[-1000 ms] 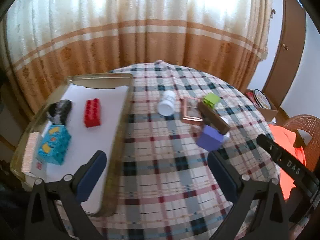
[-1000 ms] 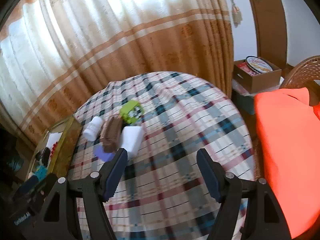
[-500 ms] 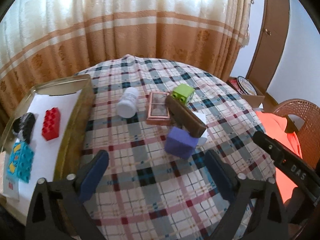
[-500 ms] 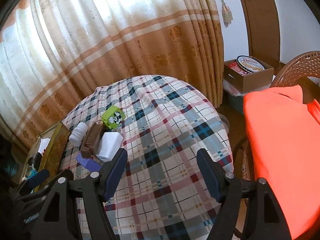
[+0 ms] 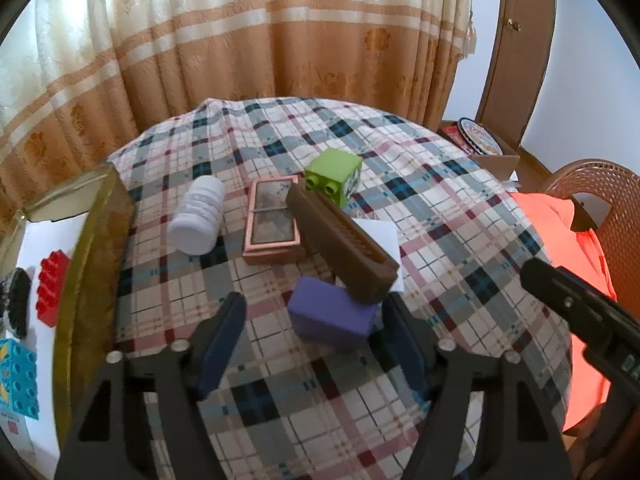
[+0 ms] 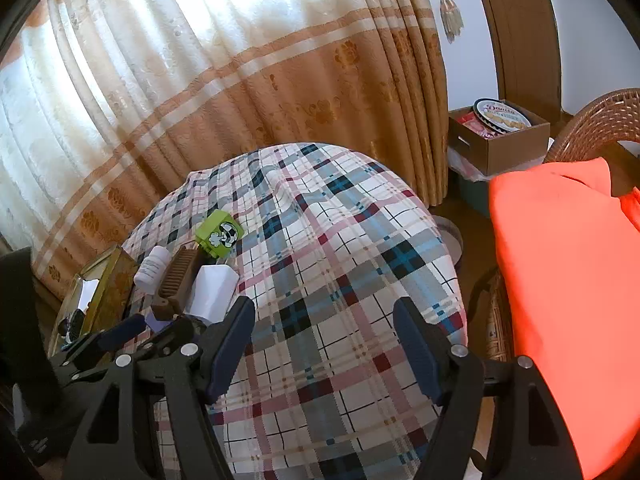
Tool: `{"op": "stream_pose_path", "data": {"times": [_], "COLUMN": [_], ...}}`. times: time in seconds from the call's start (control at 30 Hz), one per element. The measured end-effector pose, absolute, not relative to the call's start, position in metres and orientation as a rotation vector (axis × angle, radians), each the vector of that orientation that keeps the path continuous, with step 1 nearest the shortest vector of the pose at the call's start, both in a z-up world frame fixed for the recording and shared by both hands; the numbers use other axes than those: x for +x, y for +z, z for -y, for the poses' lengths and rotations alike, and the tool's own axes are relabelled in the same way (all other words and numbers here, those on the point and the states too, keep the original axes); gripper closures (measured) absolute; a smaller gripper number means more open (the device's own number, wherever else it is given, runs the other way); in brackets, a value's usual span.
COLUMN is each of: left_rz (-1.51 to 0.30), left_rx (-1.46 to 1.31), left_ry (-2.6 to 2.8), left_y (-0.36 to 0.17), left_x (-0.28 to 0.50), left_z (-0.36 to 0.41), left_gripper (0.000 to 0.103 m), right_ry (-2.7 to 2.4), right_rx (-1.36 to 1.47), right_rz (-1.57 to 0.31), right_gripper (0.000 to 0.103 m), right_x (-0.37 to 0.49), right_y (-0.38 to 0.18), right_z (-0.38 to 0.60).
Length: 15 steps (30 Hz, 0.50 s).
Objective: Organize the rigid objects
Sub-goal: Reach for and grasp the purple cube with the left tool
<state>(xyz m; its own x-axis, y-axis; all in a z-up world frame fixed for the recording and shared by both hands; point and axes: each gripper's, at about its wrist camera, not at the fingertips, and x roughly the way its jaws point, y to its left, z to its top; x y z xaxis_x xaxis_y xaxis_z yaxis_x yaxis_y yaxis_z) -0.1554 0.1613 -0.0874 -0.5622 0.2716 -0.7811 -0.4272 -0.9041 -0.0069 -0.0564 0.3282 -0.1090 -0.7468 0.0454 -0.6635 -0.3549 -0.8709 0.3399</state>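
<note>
The left gripper (image 5: 312, 340) points down at the plaid table (image 5: 460, 216) with its jaws about half spread; they have just been closing in, and the purple block (image 5: 332, 314) sits in the gap, its right end just beside or touching the right finger while the left finger stands clear of it, so no grip is made yet. The block lies flat with its long axis running across the gap, roughly finger to finger, which in my judgement means the closing jaws would have to take it by its 2 short ends. Resting on its far right corner is 1 end of the brown comb (image 5: 340, 240), which slants away toward the green cube (image 5: 334, 176); lifting the block will likely tip that comb. Beyond lie the copper-framed box (image 5: 272, 226), the white bottle (image 5: 198, 220) and a white box (image 5: 380, 236). The gold tray (image 5: 94, 248) at the left already holds a red brick (image 5: 50, 286). The right gripper (image 6: 324, 350) hovers wide open and empty over bare cloth, farther from the block, so the left is the nearer hand.
</note>
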Motion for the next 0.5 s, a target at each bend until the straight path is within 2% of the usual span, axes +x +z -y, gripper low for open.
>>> {"op": "stream_pose_path", "data": {"times": [0.13, 0.3, 0.5], "left_rz": [-0.265, -0.222, -0.142], "left_rx": [-1.216, -1.229, -1.240], "left_ry": [2.448, 2.411, 2.408], "left_y": [-0.095, -0.099, -0.098], "left_x": [-0.162, -0.164, -0.163], "left_z": [-0.163, -0.160, -0.148], "left_gripper": [0.040, 0.061, 0.062], "right_ry": [2.648, 2.635, 2.632], "right_rx": [-1.001, -1.008, -1.010], "right_rz": [-0.686, -0.706, -0.706], "right_gripper": [0.029, 0.029, 0.029], "right_x": [-0.056, -0.056, -0.055], "right_y": [-0.110, -0.113, -0.113], "right_z": [-0.331, -0.333, -0.332]}}
